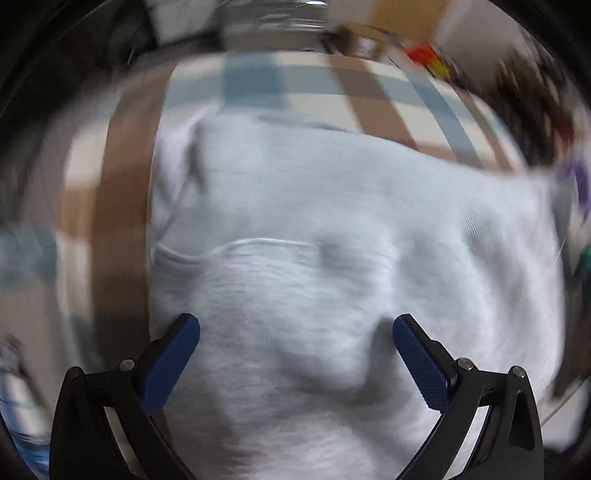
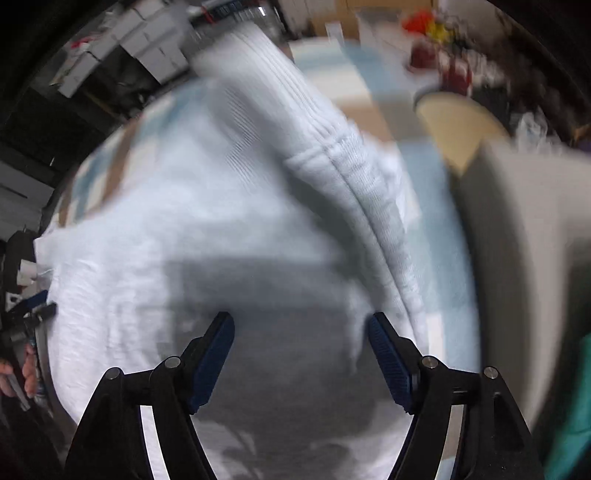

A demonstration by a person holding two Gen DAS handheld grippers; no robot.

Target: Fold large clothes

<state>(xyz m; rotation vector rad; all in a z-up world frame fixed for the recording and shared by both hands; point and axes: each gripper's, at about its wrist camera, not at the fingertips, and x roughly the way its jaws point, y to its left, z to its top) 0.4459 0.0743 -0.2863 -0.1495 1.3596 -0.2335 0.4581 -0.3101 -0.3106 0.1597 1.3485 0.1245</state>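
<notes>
A white knit sweatshirt [image 1: 332, 206] lies spread on a checked cloth [image 1: 310, 79] of blue, brown and cream. My left gripper [image 1: 296, 323] points down over it, open, its blue pads [image 1: 173, 365] wide apart above a raised wrinkle of fabric. In the right wrist view the same white sweatshirt [image 2: 177, 206] fills the frame, with a ribbed hem or cuff [image 2: 343, 155] folded over along its right side. My right gripper [image 2: 300, 321] hangs open above the shaded fabric, nothing pinched between its pads [image 2: 391, 365]. Both views are motion-blurred.
A grey block-like object [image 2: 524, 236] stands at the right of the sweatshirt, with a cream round thing [image 2: 458, 122] behind it. White boxes [image 2: 140, 40] are stacked beyond the far left. Red and yellow items [image 2: 424, 22] sit at the back. A hand [image 2: 22, 373] shows at the left edge.
</notes>
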